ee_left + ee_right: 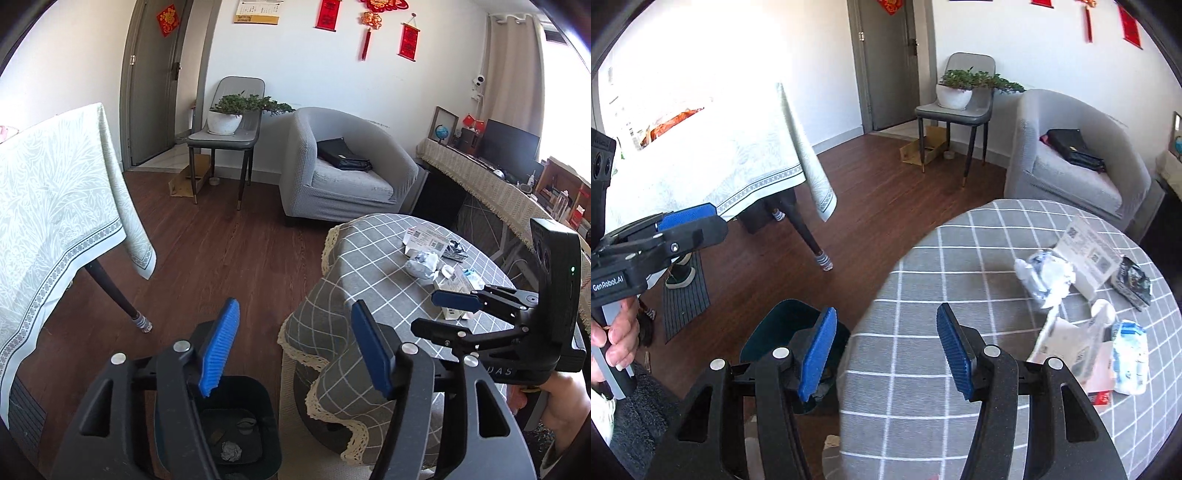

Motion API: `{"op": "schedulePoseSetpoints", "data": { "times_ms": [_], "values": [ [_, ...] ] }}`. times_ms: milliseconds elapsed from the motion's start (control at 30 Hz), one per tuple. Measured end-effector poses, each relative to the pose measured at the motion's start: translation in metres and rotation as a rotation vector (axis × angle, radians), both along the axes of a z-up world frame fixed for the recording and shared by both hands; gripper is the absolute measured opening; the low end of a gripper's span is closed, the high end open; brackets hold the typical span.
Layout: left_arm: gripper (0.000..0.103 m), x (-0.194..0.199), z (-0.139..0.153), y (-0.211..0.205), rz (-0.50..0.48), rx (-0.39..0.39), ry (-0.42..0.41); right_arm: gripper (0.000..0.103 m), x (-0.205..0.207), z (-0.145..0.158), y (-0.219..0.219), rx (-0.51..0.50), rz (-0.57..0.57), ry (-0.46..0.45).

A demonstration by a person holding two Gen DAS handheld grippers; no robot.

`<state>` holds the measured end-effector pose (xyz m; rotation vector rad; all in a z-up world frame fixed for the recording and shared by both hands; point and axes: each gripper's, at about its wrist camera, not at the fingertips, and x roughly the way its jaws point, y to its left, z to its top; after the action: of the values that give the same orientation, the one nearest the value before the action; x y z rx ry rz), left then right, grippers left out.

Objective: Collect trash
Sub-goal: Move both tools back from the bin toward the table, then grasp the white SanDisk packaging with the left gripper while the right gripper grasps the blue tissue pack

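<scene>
Several pieces of litter lay on the round table under its grey checked cloth with a lace fringe (960,295), which was the largest thing concerned and stood just beside the dark, open-topped plastic waste bin (236,417) on the brown wood floor. The bin sat low at the table's edge, probably so that scraps could be dropped straight down from the tabletop; a crumpled grey paper ball (231,451) and a few small bits already lay in its bottom.

On the far side of the cloth the rubbish waiting to be cleared was bunched together: a flattened white printed carton (1089,254), a torn cardboard packet (1071,350), a crinkled clear plastic wrapper (1043,277) and a blue-and-white tissue pack (1130,362).

Smaller again were the tools. The left gripper (295,350) hung above the bin's mouth with its blue-padded fingers spread wide and nothing between them, which suggested a drop just finished. The right gripper (886,350) stood over the near edge of the table, its pads parted and empty, angled toward the litter as if for the next pick.
</scene>
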<state>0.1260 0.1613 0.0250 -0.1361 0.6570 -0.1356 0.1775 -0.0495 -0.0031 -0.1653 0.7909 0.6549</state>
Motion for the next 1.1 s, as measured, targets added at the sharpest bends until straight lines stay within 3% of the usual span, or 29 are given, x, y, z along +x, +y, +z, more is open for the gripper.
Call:
{"op": "schedulePoseSetpoints", "data": {
  "times_ms": [633, 967, 1100],
  "values": [
    [0.068, 0.037, -0.010, -0.137, -0.191, -0.004, 0.014, 0.058, 0.012, 0.007, -0.165, 0.028, -0.276, -0.029],
    [0.065, 0.057, -0.031, -0.198, -0.267, 0.014, 0.051, 0.058, 0.022, -0.006, -0.214, 0.018, -0.356, 0.000],
    [0.059, 0.064, -0.041, -0.218, -0.289, 0.041, 0.072, 0.058, 0.025, -0.010, -0.222, 0.015, -0.356, 0.012]
  ]
}}
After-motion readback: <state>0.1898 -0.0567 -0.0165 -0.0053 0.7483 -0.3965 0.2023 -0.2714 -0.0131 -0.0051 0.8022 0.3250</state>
